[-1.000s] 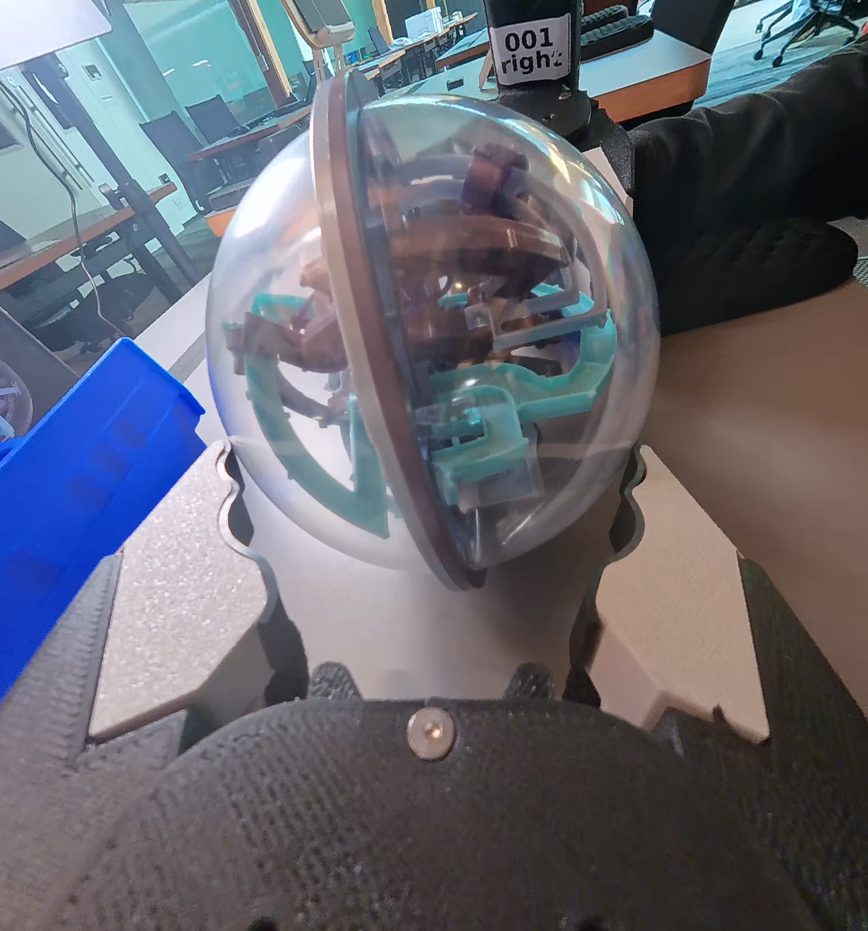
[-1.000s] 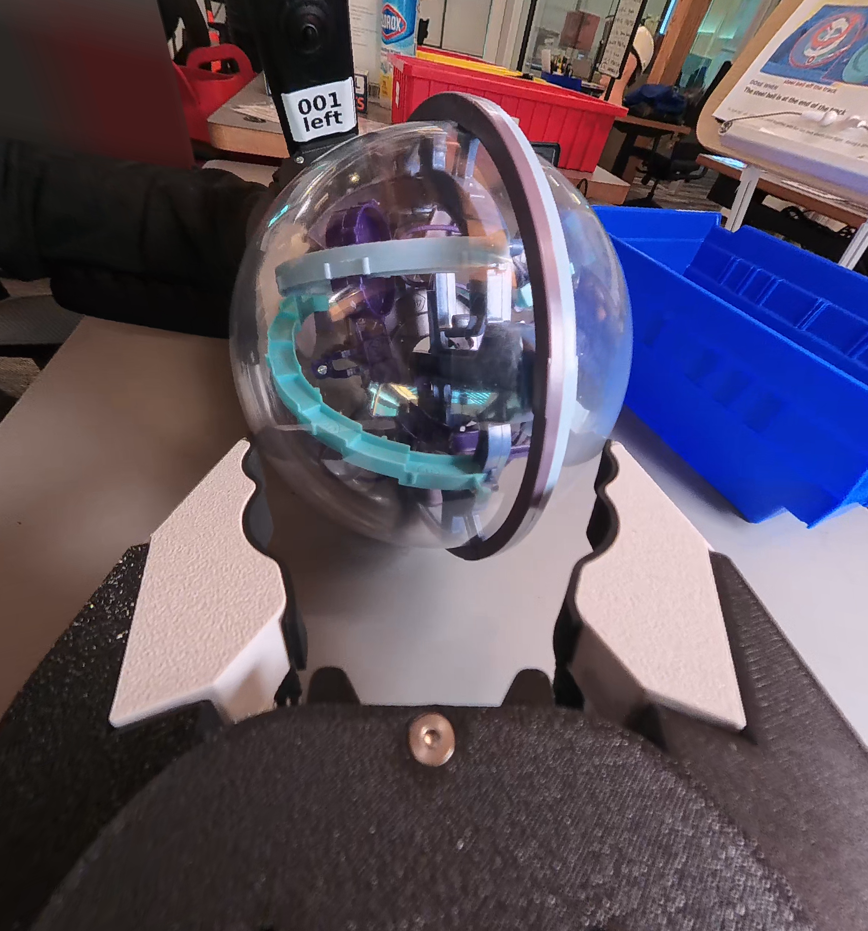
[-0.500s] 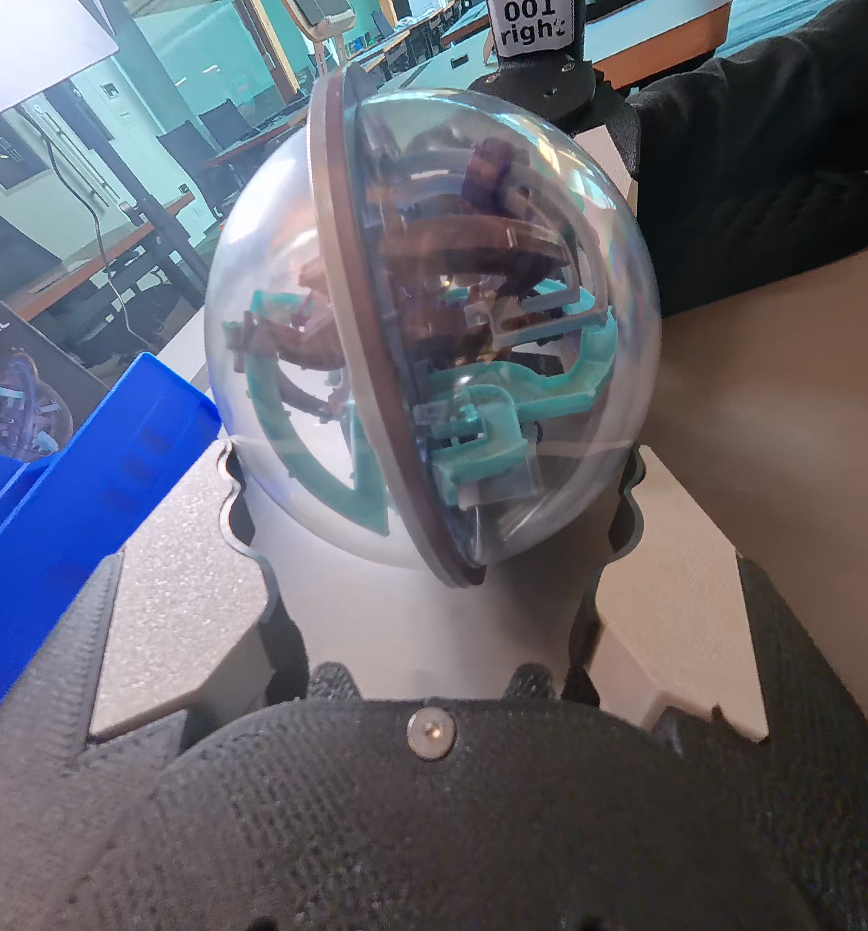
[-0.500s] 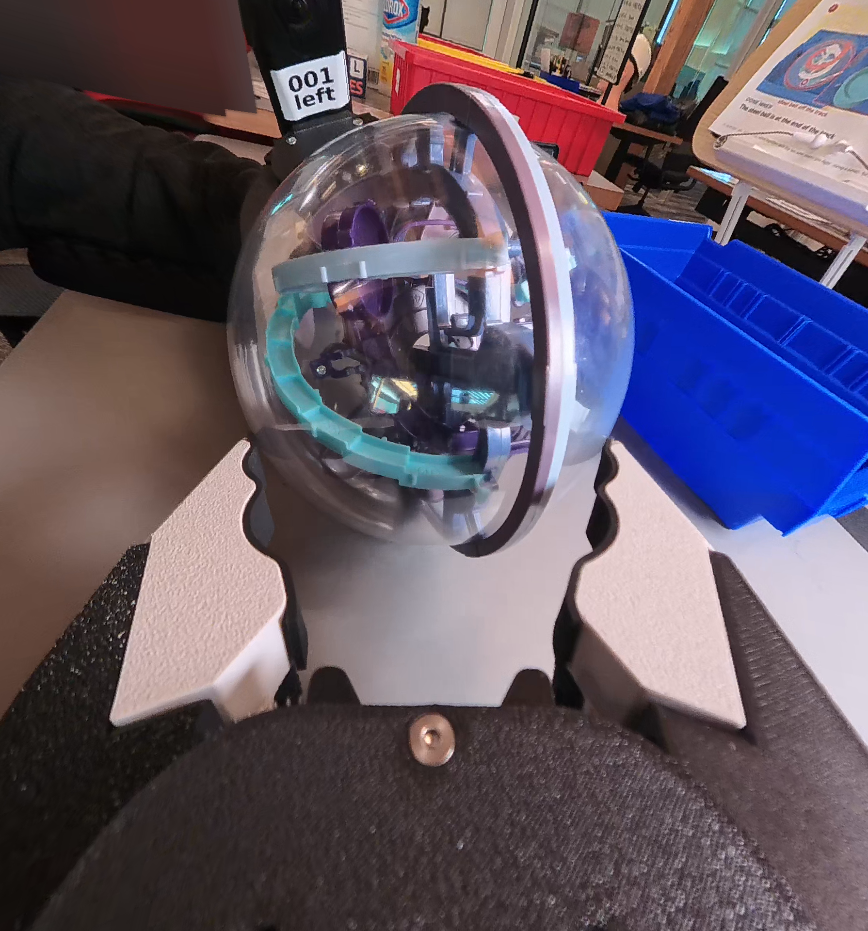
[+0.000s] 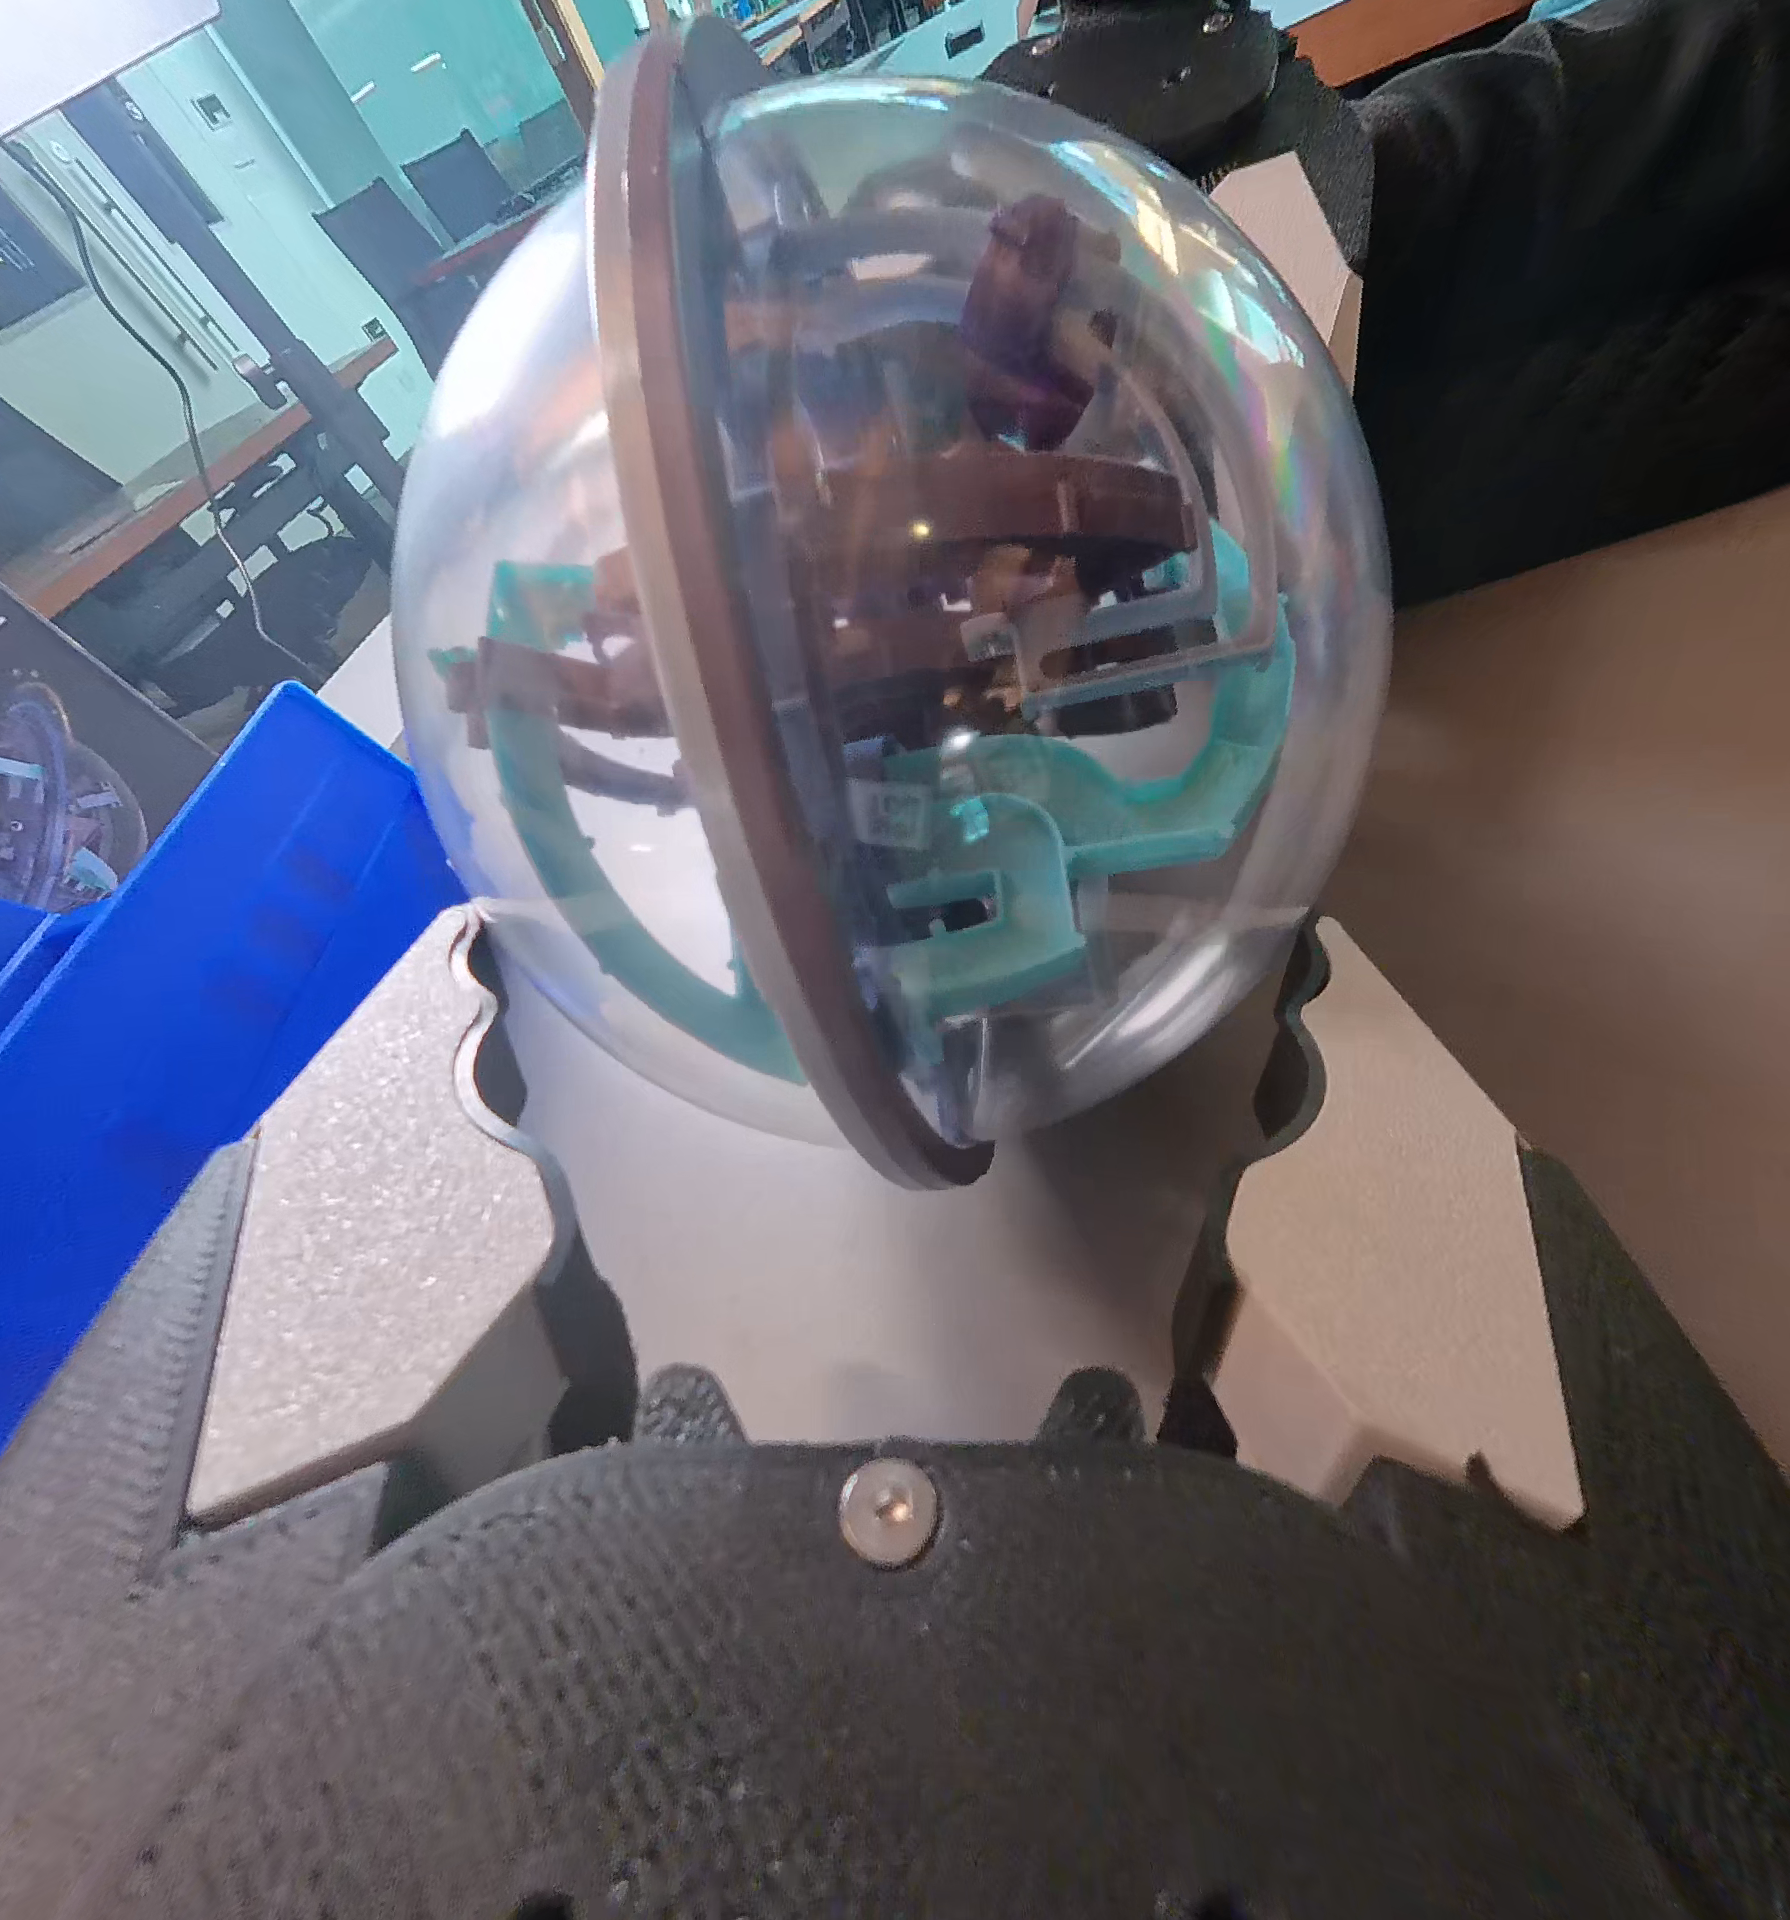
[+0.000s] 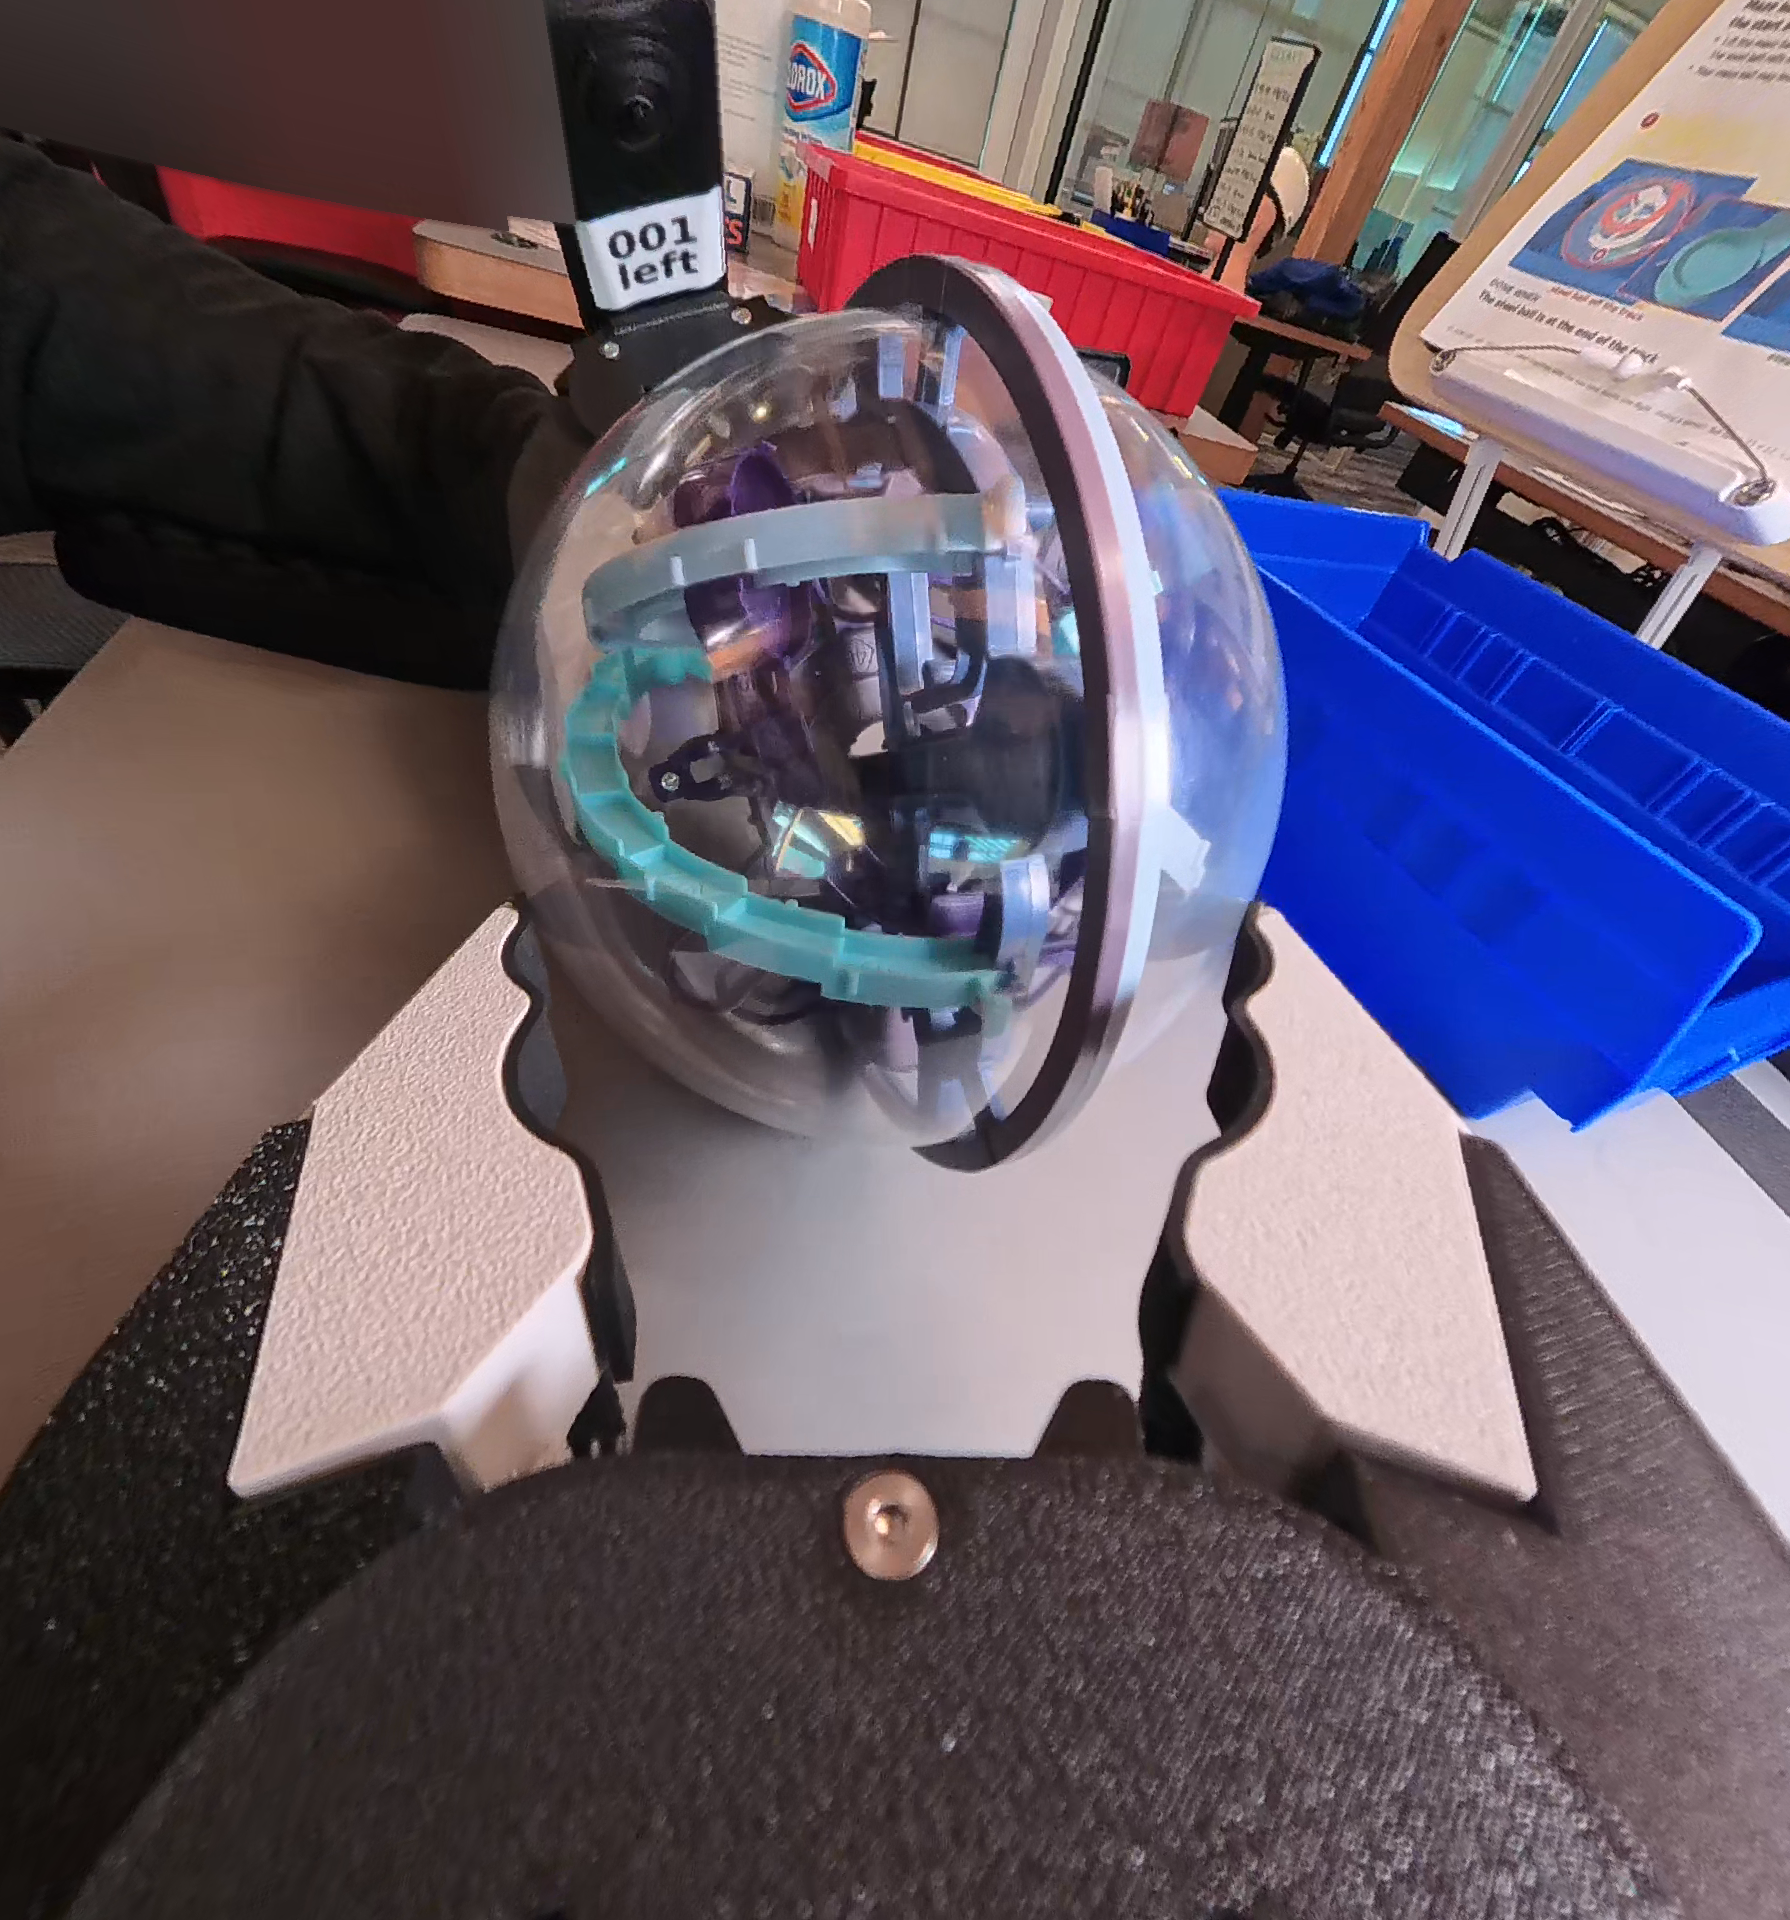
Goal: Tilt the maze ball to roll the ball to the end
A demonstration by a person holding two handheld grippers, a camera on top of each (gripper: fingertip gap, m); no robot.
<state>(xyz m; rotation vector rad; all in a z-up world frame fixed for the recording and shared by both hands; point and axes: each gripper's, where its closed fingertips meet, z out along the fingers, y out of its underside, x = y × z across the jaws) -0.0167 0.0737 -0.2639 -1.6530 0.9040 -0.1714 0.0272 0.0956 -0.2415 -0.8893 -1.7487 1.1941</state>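
1. Clearly clamped from opposite sides: clear maze ball (image 5: 891,623) pinched by left gripper (image 5: 891,925) and right gripper (image 6: 886,925), above the worktop (image 6: 143,935);
2. Close beside: blue bin (image 6: 1545,831) along the worktop's edge; black sleeve (image 6: 195,468) behind; red bin (image 6: 974,260) farther back.

Blue bin (image 6: 1556,831) just beside sphere (image 6: 870,727)

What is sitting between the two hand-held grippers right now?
The clear plastic maze ball, with its dark rim and teal tracks, fills that stretch. The right wrist view shows the left hand-held gripper just behind it.
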